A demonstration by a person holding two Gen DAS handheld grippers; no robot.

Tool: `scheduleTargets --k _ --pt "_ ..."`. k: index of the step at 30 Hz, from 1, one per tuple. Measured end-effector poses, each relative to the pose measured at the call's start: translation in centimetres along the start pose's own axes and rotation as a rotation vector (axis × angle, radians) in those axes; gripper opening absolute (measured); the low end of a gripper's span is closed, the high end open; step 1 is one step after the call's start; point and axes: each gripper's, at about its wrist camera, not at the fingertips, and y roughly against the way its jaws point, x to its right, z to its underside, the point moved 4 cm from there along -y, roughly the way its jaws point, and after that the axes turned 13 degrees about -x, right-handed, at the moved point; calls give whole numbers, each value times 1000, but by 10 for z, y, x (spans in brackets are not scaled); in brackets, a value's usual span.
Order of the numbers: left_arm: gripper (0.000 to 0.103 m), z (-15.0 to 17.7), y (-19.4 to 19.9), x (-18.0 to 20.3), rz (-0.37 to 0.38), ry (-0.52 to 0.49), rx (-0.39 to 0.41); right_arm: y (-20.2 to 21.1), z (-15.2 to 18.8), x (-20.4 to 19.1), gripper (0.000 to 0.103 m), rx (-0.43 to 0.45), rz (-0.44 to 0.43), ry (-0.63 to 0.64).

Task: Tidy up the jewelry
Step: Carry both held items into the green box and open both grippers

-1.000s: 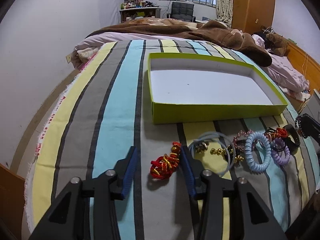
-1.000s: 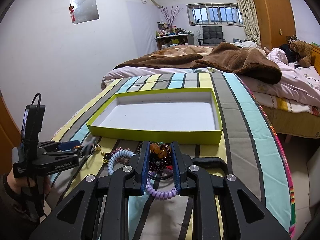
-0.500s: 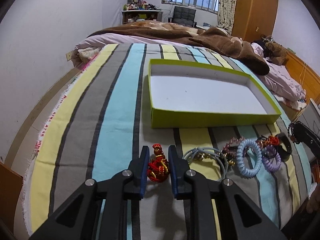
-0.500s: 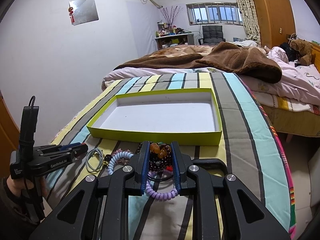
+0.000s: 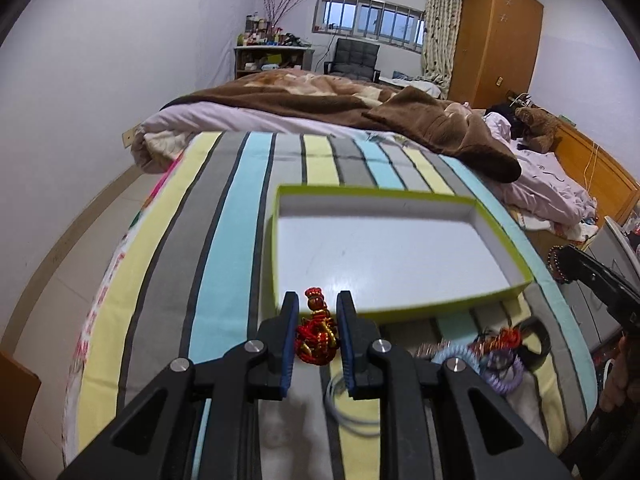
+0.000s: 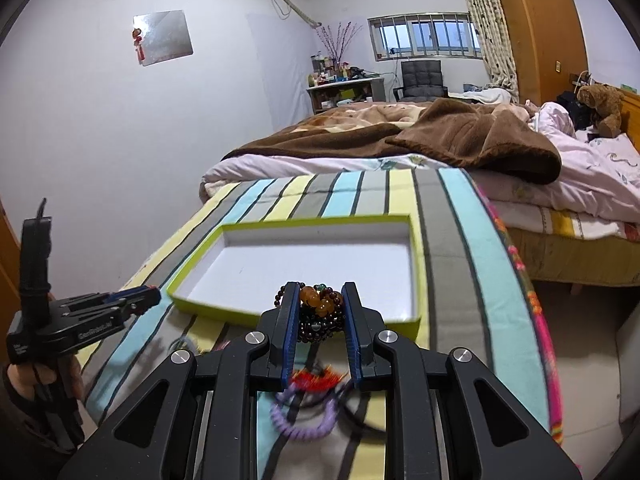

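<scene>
The left claw [image 5: 317,312] is clamped on a red-and-gold knotted ornament [image 5: 316,338], pinched between its 2 blue pads and lifted off the striped bedspread [image 5: 224,264]. The piece hangs just short of the near wall of the lime-green box [image 5: 400,308], whose white floor holds nothing visible.

The right claw [image 6: 320,304] is clamped on a dark beaded bracelet bundle [image 6: 320,314] with amber beads on top, also raised clear of the bedspread and poised at the near right corner of the box. In the left wrist view this claw enters at the right of the box with dark beads showing at its tip.

On the bedspread, on the near side of the box, the remaining jewelry lies in a loose cluster: a pale blue coil hair tie [image 5: 442,356], a purple coil hair tie [image 6: 304,424], a red tasselled piece [image 6: 318,380], and a thin grey-blue cord loop [image 5: 352,412]; motion blur hides finer detail.

In the right wrist view the left claw sits to the left of the box, gripped by a person's hand [image 6: 24,376]. Beyond the far side of the box lie a brown blanket [image 6: 400,136] and pink bedding.
</scene>
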Motion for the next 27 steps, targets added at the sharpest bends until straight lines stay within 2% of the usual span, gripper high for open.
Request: scheduleTargets --k 9,16,22,27 --pt "20 -45 -24 5 33 -7 -7 -28 -41 25 22 -30 23 -3" --pt "20 -74 -62 5 45 1 -43 -78 -61 45 22 -128 51 4" --pt "20 -83 -90 6 52 -1 -94 -110 -66 57 22 -200 50 2" --pt "20 -85 -105 7 46 -11 -123 -124 -69 58 22 -225 54 14"
